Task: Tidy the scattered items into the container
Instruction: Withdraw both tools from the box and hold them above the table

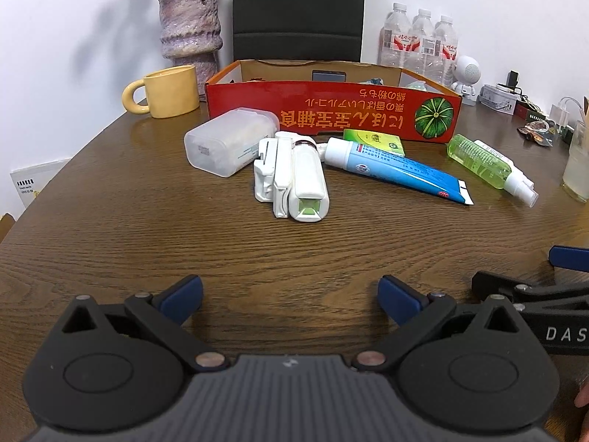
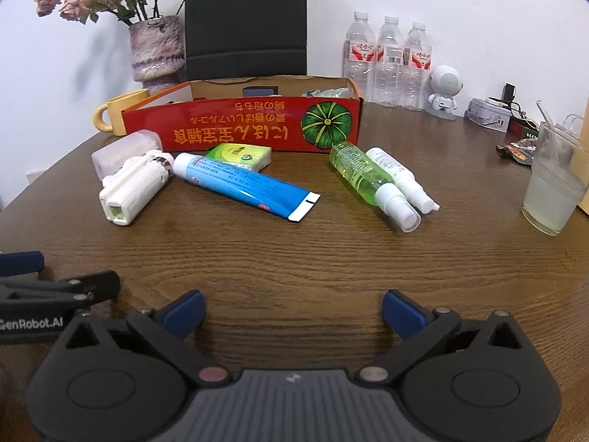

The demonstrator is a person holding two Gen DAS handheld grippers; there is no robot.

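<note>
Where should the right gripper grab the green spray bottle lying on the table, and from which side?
Probably the middle of the green spray bottle, coming down from above with the right gripper, which is open. The bottle lies flat, cap toward the camera, and its body is round and even. A white bottle lies tight along one side, so that finger has little room; nudging them apart first may help.

Box (image 2: 235, 125) contents mostly hidden behind front wall; drink glass (image 1: 578, 162) cut off by frame edge.
</note>
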